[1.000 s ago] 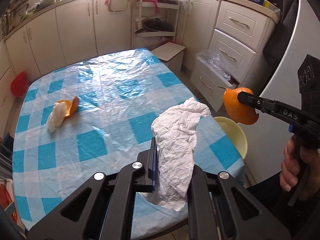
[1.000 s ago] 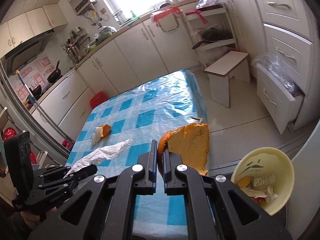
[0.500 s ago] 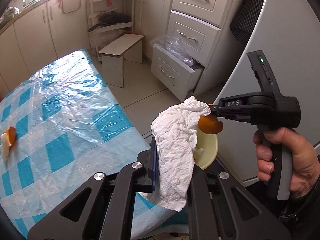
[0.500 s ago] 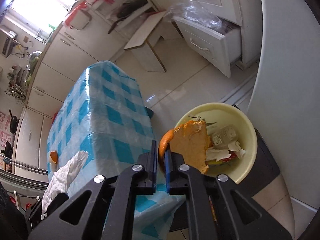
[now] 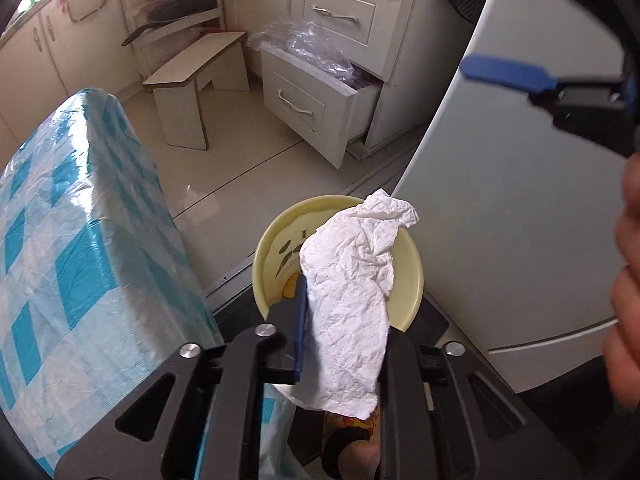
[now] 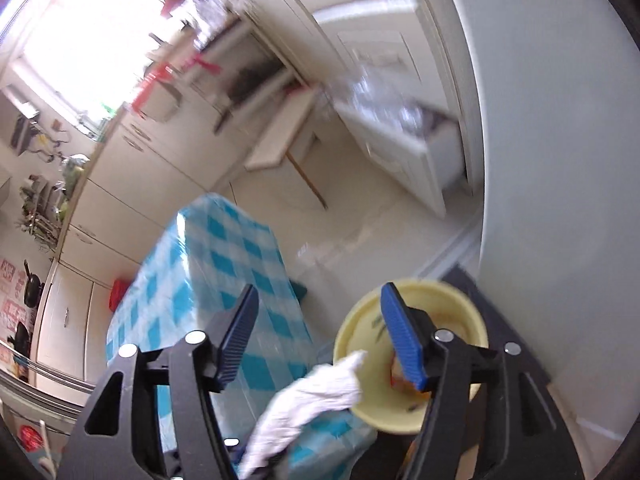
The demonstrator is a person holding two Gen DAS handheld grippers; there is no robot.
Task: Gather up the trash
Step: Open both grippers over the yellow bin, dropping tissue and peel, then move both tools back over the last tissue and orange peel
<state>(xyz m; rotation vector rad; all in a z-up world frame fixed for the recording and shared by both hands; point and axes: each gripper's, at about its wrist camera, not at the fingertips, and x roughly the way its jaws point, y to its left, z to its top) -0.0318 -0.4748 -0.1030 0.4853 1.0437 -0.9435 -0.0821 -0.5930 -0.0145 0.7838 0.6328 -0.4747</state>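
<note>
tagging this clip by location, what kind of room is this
Most likely a home kitchen. Cream cabinets with an open drawer line the wall, a pan sits on a low rack, and a table wears a blue checked cloth. A yellow bin stands on the floor beside it.

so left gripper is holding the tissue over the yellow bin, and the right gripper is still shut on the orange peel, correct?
Not quite. The right gripper is open: the right wrist view shows its blue pads spread wide with nothing between them. The rest holds: the left gripper is shut on the tissue, above the yellow bin.
</note>
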